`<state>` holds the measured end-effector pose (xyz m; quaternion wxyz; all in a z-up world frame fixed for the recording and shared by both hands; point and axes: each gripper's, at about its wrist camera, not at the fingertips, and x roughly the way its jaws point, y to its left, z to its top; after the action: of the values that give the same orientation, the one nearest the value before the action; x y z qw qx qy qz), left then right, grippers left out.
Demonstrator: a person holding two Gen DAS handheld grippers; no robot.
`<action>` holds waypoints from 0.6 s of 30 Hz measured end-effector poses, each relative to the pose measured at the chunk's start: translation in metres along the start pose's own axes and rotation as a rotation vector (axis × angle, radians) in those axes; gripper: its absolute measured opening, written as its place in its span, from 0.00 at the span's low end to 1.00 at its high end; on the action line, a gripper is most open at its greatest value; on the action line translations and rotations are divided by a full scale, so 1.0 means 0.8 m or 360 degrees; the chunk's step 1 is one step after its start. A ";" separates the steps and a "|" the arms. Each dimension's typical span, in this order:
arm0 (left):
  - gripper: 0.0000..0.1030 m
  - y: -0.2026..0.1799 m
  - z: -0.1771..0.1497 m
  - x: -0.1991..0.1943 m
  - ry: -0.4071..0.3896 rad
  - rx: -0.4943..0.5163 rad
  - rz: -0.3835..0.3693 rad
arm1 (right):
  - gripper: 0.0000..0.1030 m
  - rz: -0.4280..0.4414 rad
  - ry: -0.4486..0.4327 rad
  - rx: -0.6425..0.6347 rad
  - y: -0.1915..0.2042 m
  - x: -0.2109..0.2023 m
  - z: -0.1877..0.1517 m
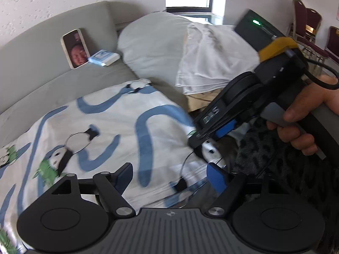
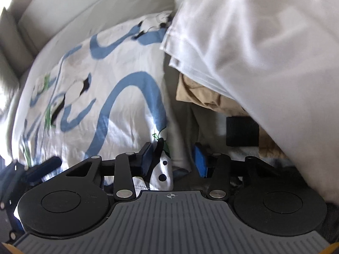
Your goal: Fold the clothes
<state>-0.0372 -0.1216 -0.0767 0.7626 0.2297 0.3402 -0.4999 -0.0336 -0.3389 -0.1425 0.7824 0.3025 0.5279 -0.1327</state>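
A white garment printed with blue curves and pandas (image 1: 118,127) lies spread on the grey couch seat (image 1: 63,89). My left gripper (image 1: 170,175) hovers open over its near edge, the fabric lying below the blue pads and not pinched. In the left wrist view a hand holds my right gripper (image 1: 201,139), which points down at the garment's right edge. In the right wrist view a dotted corner of the panda garment (image 2: 164,169) stands between the jaws of my right gripper (image 2: 173,160). The left pad touches the corner and the right blue pad stands clear of it.
A phone (image 1: 75,47) and a tissue pack (image 1: 103,57) lean at the couch back. A pale pillow (image 1: 152,42), a folded white garment (image 1: 211,59), a tan garment (image 2: 203,97) and a black item (image 2: 242,131) lie to the right. A leopard-print blanket (image 1: 286,169) is at near right. Chairs (image 1: 307,25) stand behind.
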 end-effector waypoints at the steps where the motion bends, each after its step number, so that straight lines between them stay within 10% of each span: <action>1: 0.74 -0.005 0.001 0.005 0.0002 0.0013 0.0000 | 0.40 -0.0025 0.0007 -0.0063 0.007 0.004 0.002; 6: 0.75 -0.023 -0.003 0.014 -0.0001 0.0029 -0.0046 | 0.21 -0.0051 0.0009 -0.0169 0.019 0.009 0.008; 7: 0.75 -0.026 -0.004 0.014 -0.0010 0.0041 -0.0053 | 0.02 -0.0016 0.0010 -0.0130 0.015 0.007 0.011; 18: 0.75 -0.036 0.013 0.026 -0.0083 0.0120 0.0100 | 0.00 0.0450 0.0045 0.0152 0.011 -0.027 0.025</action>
<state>-0.0550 -0.1527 -0.0859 0.7774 0.2555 0.2937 -0.4941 -0.0228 -0.3464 -0.1146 0.7706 0.4125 0.4840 -0.0419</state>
